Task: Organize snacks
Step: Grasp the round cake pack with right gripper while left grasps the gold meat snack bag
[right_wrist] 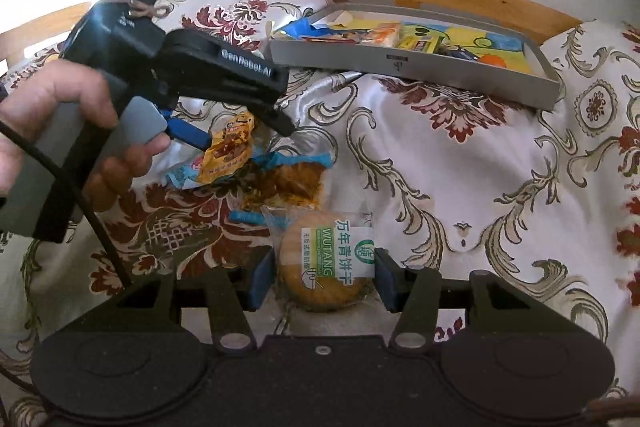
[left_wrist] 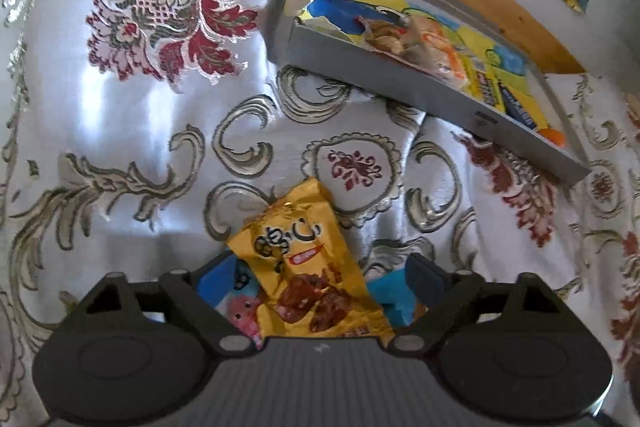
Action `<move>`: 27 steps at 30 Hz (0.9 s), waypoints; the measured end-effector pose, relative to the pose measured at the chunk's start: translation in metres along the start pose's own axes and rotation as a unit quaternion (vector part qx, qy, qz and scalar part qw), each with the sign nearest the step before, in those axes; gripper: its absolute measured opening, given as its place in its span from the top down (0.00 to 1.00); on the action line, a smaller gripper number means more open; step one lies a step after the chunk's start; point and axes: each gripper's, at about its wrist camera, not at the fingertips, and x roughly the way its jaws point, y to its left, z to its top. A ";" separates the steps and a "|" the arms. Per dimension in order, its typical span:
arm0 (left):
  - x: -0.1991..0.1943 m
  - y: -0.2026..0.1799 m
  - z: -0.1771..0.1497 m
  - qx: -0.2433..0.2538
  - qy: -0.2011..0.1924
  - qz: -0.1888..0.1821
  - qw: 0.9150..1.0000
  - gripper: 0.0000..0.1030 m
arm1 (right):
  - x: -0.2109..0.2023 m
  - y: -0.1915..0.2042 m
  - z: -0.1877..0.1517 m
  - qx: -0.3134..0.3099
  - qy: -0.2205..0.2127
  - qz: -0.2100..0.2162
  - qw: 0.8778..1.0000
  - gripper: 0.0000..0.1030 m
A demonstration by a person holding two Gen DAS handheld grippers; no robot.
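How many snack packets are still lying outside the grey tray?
4, maybe more hidden: yellow packet at the left gripper, blue-edged packet beside it, pink-and-blue packet underneath, round biscuit between the right gripper jaws.

The yellow snack packet (left_wrist: 308, 267) has its lower end hidden behind the left tool (left_wrist: 316, 283) body, so contact with the blue pads cannot be judged. Inside the grey tray (left_wrist: 400, 83), the wrappers' print is too small to read. The hand (right_wrist: 60, 131) is cut off at the picture's left edge.
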 end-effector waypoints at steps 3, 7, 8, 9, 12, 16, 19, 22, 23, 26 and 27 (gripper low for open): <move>-0.002 0.002 -0.004 0.011 -0.008 0.020 1.000 0.29 | -0.001 -0.001 -0.001 0.002 -0.001 0.002 1.000 0.48; -0.010 0.010 -0.006 -0.001 -0.013 0.014 1.000 0.40 | -0.002 0.000 -0.002 0.001 -0.002 0.001 1.000 0.47; -0.012 0.012 -0.007 -0.002 -0.014 0.011 1.000 0.45 | -0.002 0.000 -0.002 0.001 -0.003 0.001 1.000 0.47; -0.015 0.013 -0.007 0.000 -0.015 0.010 1.000 0.49 | -0.003 0.001 -0.002 0.000 -0.003 0.001 1.000 0.47; -0.020 0.015 -0.011 0.008 -0.016 0.002 1.000 0.53 | -0.003 0.002 -0.002 -0.001 -0.003 0.000 1.000 0.47; -0.029 0.017 -0.016 0.015 -0.014 -0.007 1.000 0.56 | -0.004 0.004 -0.003 -0.003 -0.002 0.001 1.000 0.47; -0.037 0.017 -0.022 0.023 -0.012 -0.015 1.000 0.57 | -0.003 0.006 -0.003 -0.006 -0.001 0.002 1.000 0.47; -0.047 0.013 -0.032 0.043 -0.008 -0.021 0.999 0.57 | -0.003 0.007 -0.003 -0.007 -0.002 0.002 1.000 0.47; -0.050 0.012 -0.036 0.051 -0.005 -0.026 0.998 0.57 | -0.003 0.007 -0.003 -0.007 -0.002 0.002 1.000 0.47; -0.055 0.005 -0.051 0.072 0.009 -0.036 0.997 0.58 | -0.003 0.007 -0.003 -0.008 -0.002 0.002 1.000 0.47; -0.056 0.002 -0.056 0.081 0.012 -0.040 0.996 0.58 | -0.003 0.008 -0.003 -0.008 -0.002 0.002 1.000 0.47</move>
